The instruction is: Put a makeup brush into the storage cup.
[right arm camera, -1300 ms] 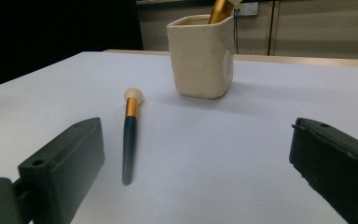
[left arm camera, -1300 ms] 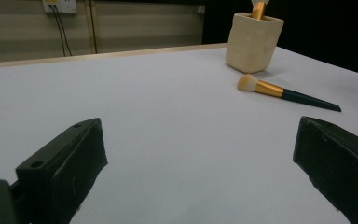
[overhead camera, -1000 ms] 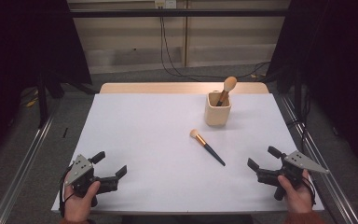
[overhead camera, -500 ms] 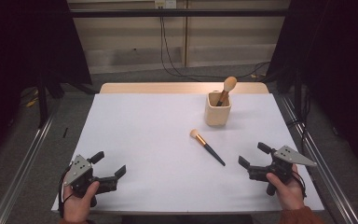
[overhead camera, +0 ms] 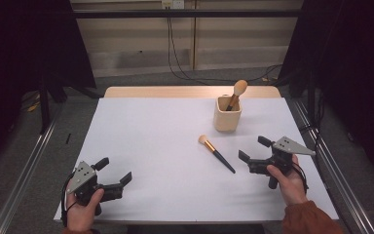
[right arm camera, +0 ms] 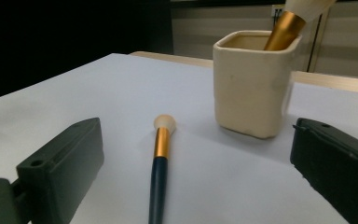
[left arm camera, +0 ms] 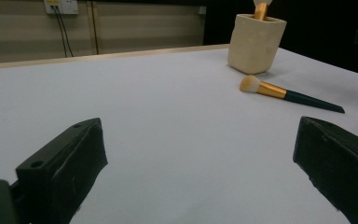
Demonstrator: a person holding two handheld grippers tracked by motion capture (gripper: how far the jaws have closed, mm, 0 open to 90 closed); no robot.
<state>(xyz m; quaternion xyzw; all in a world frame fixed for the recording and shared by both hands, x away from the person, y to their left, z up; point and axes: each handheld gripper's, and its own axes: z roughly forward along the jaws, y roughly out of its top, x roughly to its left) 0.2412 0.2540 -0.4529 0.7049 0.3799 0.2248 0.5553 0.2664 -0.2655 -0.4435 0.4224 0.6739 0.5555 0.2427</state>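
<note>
A makeup brush (overhead camera: 216, 153) lies flat on the white tabletop (overhead camera: 151, 136), its pale bristle head toward the far left and its dark handle tip pointing near right, just left of the right gripper (overhead camera: 254, 154), whose jaws stand wide apart and hold nothing. In the right gripper view the brush (right arm camera: 159, 161) lies between those jaws, reaching toward the cream holder (right arm camera: 251, 84), which stands just beyond with a second brush (right arm camera: 292, 18) upright in it. The left gripper (overhead camera: 113, 172) rests well apart at the near left, jaws also wide and empty.

brushes: 2 (overhead camera: 216, 154) | cup: 1 (overhead camera: 227, 115) | hand-held grippers: 2 (overhead camera: 251, 152)
</note>
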